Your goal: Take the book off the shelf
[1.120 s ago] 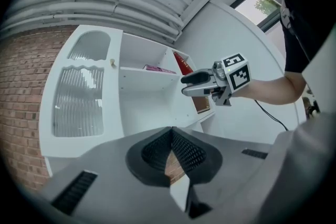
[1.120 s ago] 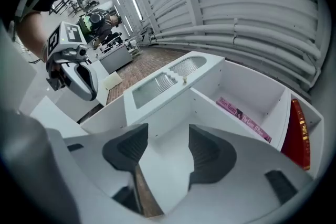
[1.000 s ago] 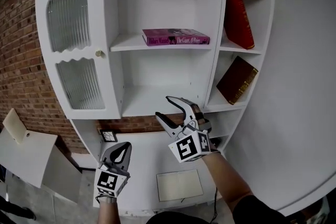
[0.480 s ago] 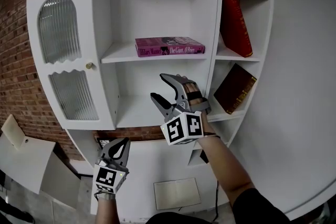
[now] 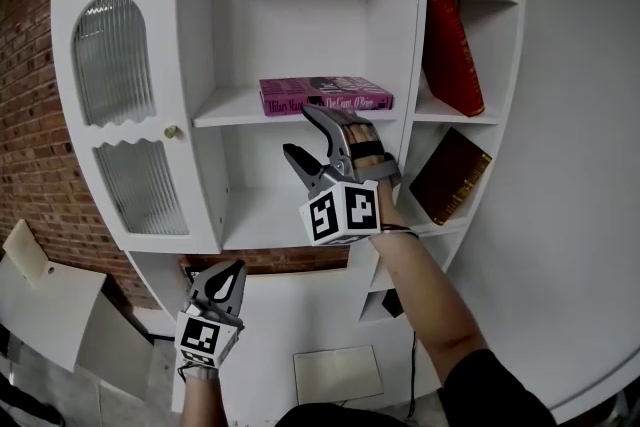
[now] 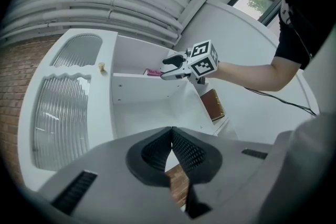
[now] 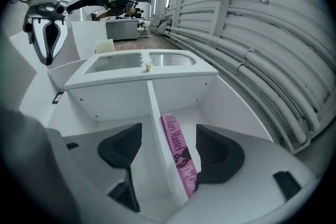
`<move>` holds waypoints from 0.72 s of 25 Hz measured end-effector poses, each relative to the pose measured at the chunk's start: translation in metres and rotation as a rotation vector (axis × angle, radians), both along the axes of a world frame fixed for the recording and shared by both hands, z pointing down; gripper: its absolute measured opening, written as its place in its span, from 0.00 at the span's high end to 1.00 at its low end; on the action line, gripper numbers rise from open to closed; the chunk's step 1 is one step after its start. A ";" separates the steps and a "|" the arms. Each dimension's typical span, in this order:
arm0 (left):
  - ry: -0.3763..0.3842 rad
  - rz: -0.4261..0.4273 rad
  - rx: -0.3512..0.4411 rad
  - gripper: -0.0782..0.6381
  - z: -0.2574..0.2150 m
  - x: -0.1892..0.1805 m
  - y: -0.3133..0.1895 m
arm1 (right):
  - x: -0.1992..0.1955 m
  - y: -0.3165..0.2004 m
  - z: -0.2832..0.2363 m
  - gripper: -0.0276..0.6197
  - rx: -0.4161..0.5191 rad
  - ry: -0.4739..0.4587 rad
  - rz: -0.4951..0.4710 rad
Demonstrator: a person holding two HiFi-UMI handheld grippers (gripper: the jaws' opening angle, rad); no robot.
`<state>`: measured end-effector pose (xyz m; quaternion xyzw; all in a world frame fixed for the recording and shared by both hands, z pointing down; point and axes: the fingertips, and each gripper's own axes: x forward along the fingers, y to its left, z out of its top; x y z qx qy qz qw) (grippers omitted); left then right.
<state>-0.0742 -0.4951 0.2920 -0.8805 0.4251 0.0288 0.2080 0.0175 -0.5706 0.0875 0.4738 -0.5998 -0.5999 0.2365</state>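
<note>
Your right gripper point(image 5: 297, 130), jaws just opened wide, frames the flat pink book point(image 5: 325, 96), not yet gripped; left gripper point(image 5: 232, 271) closed, empty.

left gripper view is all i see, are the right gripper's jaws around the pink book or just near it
Observer: The right gripper has just been opening its jaws; the pink book spine and the shelf board edge sit between them, pads not touching.
Operator: anything else on the shelves
Observer: A red book leans in the top right cubby.
Operator: where's my left gripper
Observer: The left gripper hangs low, below the glass door.
</note>
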 end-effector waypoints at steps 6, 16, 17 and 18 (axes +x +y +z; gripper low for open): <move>-0.018 -0.012 0.034 0.88 0.003 -0.011 -0.002 | -0.003 -0.020 -0.011 0.46 0.002 0.048 0.029; -0.013 -0.052 0.029 0.88 0.005 -0.030 -0.015 | 0.003 -0.068 -0.015 0.45 -0.029 0.136 0.105; -0.009 -0.054 0.022 0.88 0.005 -0.030 -0.016 | 0.002 -0.071 -0.014 0.45 -0.034 0.145 0.106; -0.006 -0.054 0.015 0.88 0.006 -0.030 -0.016 | 0.001 -0.073 -0.014 0.45 -0.040 0.152 0.105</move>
